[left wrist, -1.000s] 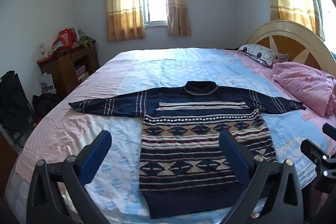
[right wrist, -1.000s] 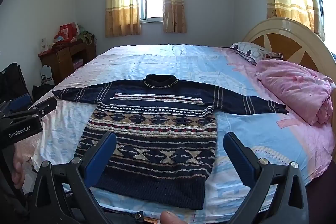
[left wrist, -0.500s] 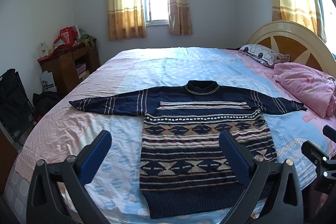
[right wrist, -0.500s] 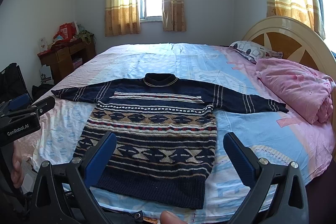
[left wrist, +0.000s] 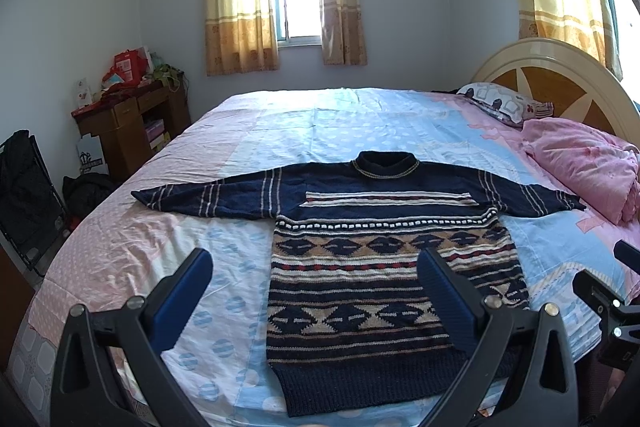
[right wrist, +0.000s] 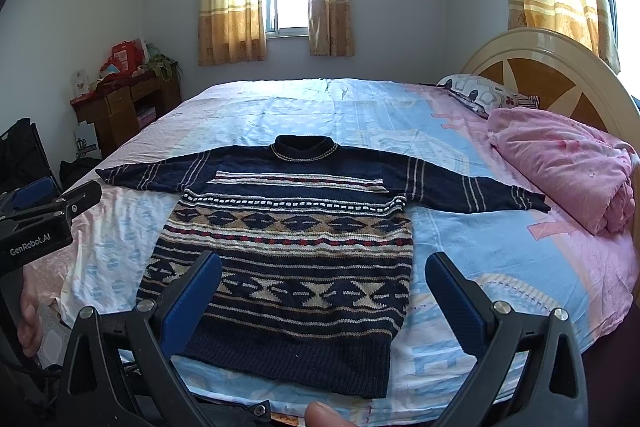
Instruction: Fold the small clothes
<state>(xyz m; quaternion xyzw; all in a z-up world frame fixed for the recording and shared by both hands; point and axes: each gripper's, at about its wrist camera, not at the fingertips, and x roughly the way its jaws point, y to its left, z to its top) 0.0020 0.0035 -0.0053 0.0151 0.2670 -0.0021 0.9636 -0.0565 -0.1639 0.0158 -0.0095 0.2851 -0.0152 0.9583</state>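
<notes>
Both my jaws gape wide, empty: left gripper [left wrist: 316,291] and right gripper [right wrist: 322,293] hover over the patterned sweater [right wrist: 296,239], spread flat on the bed [right wrist: 400,115].

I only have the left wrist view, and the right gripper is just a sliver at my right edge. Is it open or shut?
Observer: Open. In the right wrist view the right gripper has its jaws wide apart and holds nothing. The sweater lies flat ahead of it.
Operator: Can you see who holds the left gripper?
Observer: Only in part. Fingers of a hand curl around the handle of the left gripper at the frame's left edge, below a GenRobot.AI label on its side.
</notes>
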